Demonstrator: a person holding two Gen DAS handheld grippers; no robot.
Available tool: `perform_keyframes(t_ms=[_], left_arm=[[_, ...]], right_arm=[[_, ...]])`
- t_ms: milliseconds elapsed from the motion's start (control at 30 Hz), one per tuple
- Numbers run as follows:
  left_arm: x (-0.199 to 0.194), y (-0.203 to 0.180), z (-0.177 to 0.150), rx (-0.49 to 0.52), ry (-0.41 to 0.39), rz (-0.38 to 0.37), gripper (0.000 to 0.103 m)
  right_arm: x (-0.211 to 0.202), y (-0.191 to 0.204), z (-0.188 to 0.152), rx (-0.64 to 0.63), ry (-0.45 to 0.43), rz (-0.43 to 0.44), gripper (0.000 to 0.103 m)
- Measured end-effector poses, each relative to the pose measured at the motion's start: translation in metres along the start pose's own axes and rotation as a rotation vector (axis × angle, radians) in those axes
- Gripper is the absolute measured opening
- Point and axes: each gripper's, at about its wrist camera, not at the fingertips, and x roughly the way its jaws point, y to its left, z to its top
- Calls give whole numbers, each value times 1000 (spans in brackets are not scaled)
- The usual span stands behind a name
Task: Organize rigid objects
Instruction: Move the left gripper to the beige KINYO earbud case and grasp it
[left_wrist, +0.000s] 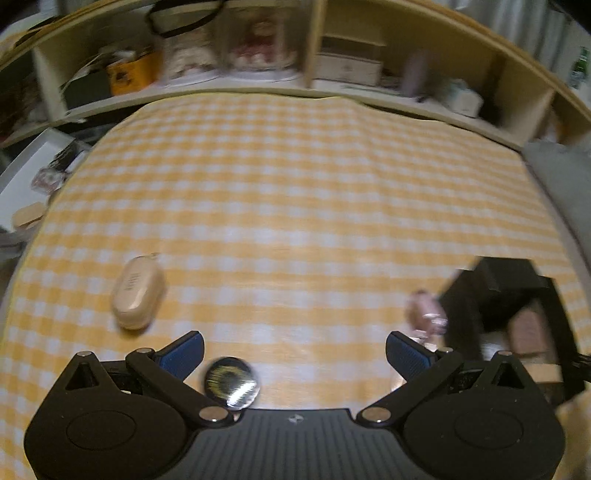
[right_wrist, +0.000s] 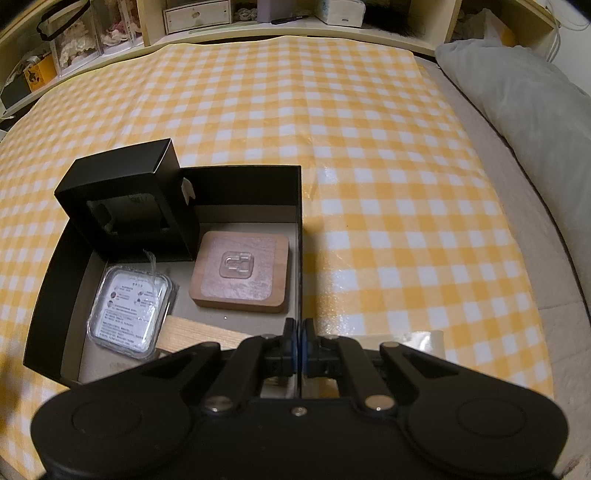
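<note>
My left gripper (left_wrist: 294, 350) is open above the yellow checked cloth. A round shiny badge (left_wrist: 231, 382) lies by its left finger, low between the jaws. A beige oval case (left_wrist: 137, 293) lies to the left. A pinkish clear-wrapped item (left_wrist: 424, 310) lies right, beside the black storage box (left_wrist: 517, 280). My right gripper (right_wrist: 299, 332) is shut on the box's right wall (right_wrist: 300, 236). Inside the box are a small black box (right_wrist: 125, 206) standing upright, a wooden square block (right_wrist: 242, 271), a clear-packed white item (right_wrist: 129, 308) and a light wooden piece (right_wrist: 195, 334).
Cream shelves (right_wrist: 258, 22) with boxes and doll cases run along the far edge. A grey pillow (right_wrist: 517, 92) lies at the right. White items (left_wrist: 33, 173) sit off the cloth's left edge.
</note>
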Motion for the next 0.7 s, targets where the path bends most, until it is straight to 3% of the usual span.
perform_keyframes(t_ms=[167,333,567,700], left_arm=[[17,41,10,-78,-36,108,103],[26,83,18,-220,-59,199,103],[40,132,25,-543,-43,215,103],[51,140,29,-613,-40,215,103]], right_arm=[[1,0,1,-2,1,-1,3],[1,0,1,-3,1,-1,3],[1,2,2,-15,3,-7,4],[1,2,3,-16,4,-7,4]])
